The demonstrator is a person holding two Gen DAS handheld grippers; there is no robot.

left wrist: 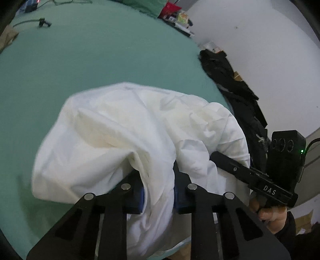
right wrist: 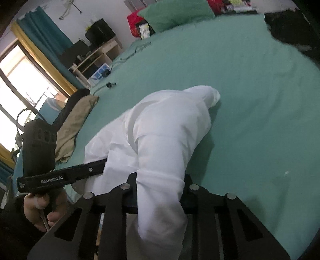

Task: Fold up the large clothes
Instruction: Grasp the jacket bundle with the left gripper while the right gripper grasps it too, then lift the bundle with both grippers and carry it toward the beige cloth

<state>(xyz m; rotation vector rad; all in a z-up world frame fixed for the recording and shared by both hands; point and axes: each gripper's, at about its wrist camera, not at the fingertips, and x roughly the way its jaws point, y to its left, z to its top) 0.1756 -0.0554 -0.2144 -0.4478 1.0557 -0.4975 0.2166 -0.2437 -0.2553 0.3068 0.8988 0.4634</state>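
Note:
A large white garment [left wrist: 120, 128] lies bunched on the green bed sheet [left wrist: 100, 60]. My left gripper [left wrist: 159, 192] is shut on a gathered fold at the garment's near edge, and the cloth fills the gap between its blue pads. To the right, a hand holds the other gripper, whose black finger [left wrist: 240, 172] disappears into the same cloth. In the right wrist view the white garment [right wrist: 172, 124] stretches away as a long hump. My right gripper [right wrist: 161, 192] is shut on a thick roll of it. The left gripper's finger [right wrist: 88, 170] enters the cloth from the left.
Black clothes [left wrist: 230, 80] are heaped along the bed's right edge. A khaki cloth [right wrist: 76, 124] lies at the left edge, a green pillow [right wrist: 176, 12] at the head. A cable with a small black plug [left wrist: 43, 23] lies on the far sheet. A wooden desk [right wrist: 96, 58] stands beside a window.

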